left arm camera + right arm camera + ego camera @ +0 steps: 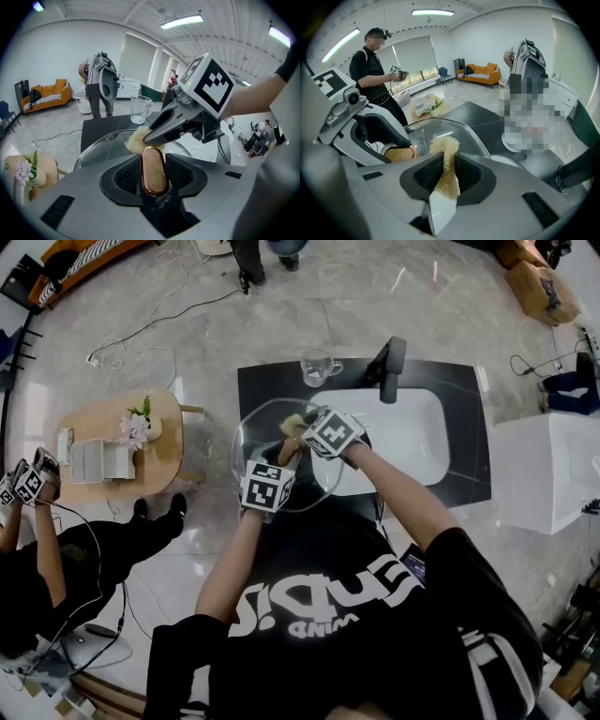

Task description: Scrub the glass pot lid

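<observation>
Big open room, pale marble floor, with a dark worktop (272, 381) in the middle. Far left is a round wooden side table (103, 432) with flowers (136, 426) on it, and another person (37, 549) next to it.

The left tool (154, 161) is clamped on the lid's knob (153, 174), a wood oval with a copper rim that sits snug between the jaws. The lid (258, 432) hangs over the left part of the worktop, and its right edge reaches over the sink's rim.

The right tool (446, 164) is closed on a straw-coloured fibre scrubber (444, 145), whose frayed end touches the glass near the knob.

A glass mug (317, 367) stands at the back of the worktop. Right of it is a black faucet (392, 362), then the white sink (422, 442).
</observation>
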Tool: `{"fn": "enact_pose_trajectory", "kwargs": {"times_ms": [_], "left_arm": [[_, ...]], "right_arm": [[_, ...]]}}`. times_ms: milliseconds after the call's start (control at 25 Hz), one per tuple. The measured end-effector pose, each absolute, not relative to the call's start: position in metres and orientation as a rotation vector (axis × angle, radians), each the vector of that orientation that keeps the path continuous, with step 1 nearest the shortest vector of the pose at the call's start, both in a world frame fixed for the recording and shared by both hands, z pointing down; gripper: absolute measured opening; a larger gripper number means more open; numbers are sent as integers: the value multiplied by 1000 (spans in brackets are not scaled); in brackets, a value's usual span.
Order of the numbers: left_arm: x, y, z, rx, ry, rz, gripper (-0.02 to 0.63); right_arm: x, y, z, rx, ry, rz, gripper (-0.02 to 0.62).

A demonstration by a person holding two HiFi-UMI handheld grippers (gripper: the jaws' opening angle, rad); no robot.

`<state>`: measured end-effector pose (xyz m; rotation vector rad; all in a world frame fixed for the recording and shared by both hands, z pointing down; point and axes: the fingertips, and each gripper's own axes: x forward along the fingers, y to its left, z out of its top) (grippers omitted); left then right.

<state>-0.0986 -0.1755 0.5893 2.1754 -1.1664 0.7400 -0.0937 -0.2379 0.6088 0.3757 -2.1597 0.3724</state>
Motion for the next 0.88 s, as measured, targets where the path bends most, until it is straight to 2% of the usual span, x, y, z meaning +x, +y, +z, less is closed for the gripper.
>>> {"fn": "enact_pose_trajectory", "kwargs": {"times_ms": [880], "left_arm": [[-99, -177, 591, 2125, -1218, 747, 169]], "right_arm": [[-166, -218, 613, -141, -2104, 235, 63]]}}
